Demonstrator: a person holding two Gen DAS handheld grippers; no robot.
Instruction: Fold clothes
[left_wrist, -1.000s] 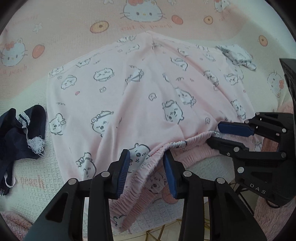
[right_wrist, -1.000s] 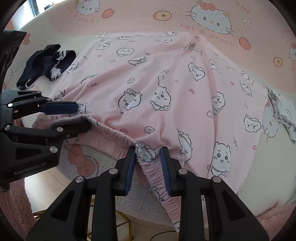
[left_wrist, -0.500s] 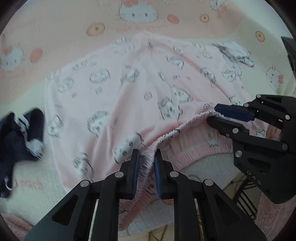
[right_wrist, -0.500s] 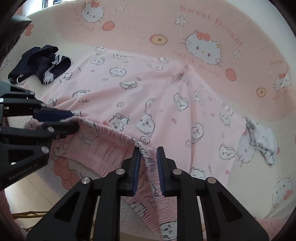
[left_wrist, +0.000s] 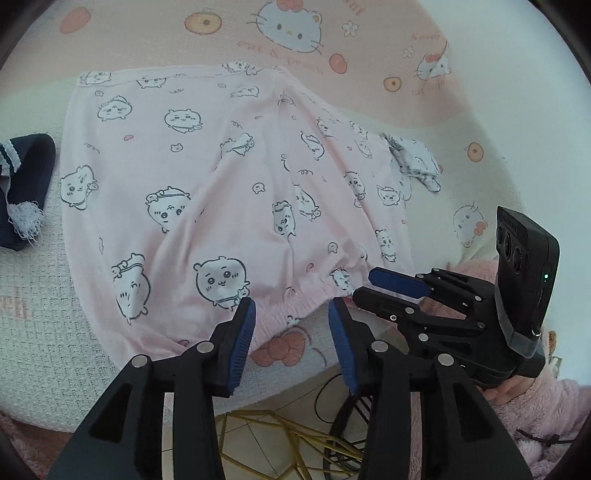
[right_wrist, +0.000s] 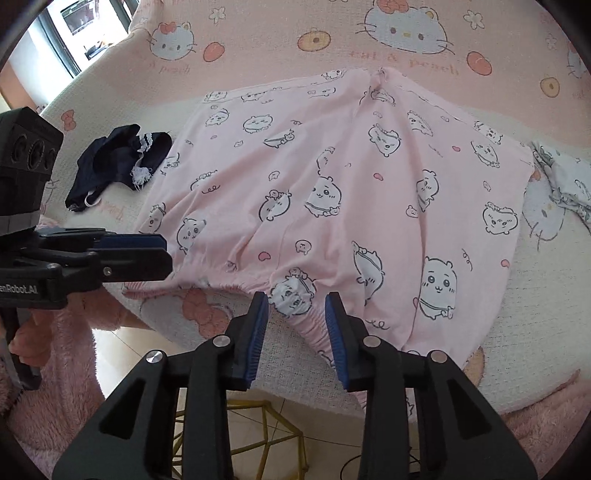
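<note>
Pink shorts (left_wrist: 221, 177) printed with small cartoon animals lie spread flat on a Hello Kitty cover (left_wrist: 288, 26). Their gathered waistband (left_wrist: 295, 306) rests along the cover's near edge. My left gripper (left_wrist: 291, 317) is open, its blue pads either side of the waistband without closing on it. My right gripper (right_wrist: 295, 314) is open too, and the waistband (right_wrist: 306, 317) hangs over the edge between its fingers. Each gripper shows from the side in the other's view: the right gripper (left_wrist: 364, 286) and the left gripper (right_wrist: 167, 253).
A navy garment (right_wrist: 118, 162) lies left of the shorts, also visible as the navy garment (left_wrist: 22, 184). A small white printed garment (left_wrist: 413, 162) sits to their right. Below the cover's edge are a gold wire frame (right_wrist: 258, 435), a black cable (left_wrist: 332, 398) and tiled floor. Fluffy pink sleeves (left_wrist: 535, 406) hold the grippers.
Half a second ago both grippers were shut on the lifted waistband. Both have opened, and the waistband has dropped flat onto the cover's edge.
</note>
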